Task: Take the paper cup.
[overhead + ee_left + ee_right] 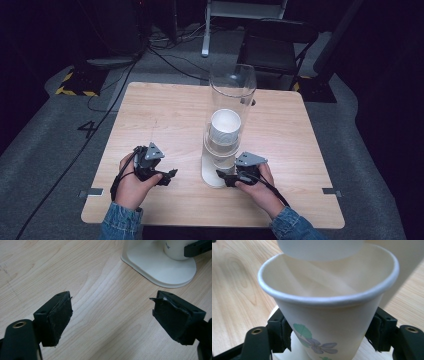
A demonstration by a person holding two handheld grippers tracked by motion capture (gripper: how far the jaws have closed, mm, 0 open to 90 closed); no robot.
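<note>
Between the right gripper's (328,336) jaws sits one flowered paper cup (328,315), clamped on both sides under the clear dispenser tube (231,107). To free it cleanly, I'd draw straight down, grip gentle enough not to crush the wall. One left gripper (112,317) hangs wide and empty over the table (165,115); another cup (225,127) waits inside.

open table (165,110) left, cup dispenser (231,95) centre

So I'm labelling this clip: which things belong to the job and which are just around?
In use:
paper cup, gripped by the right gripper
cup dispenser
left gripper, open over the table

Just around:
chair
floor cables
</note>
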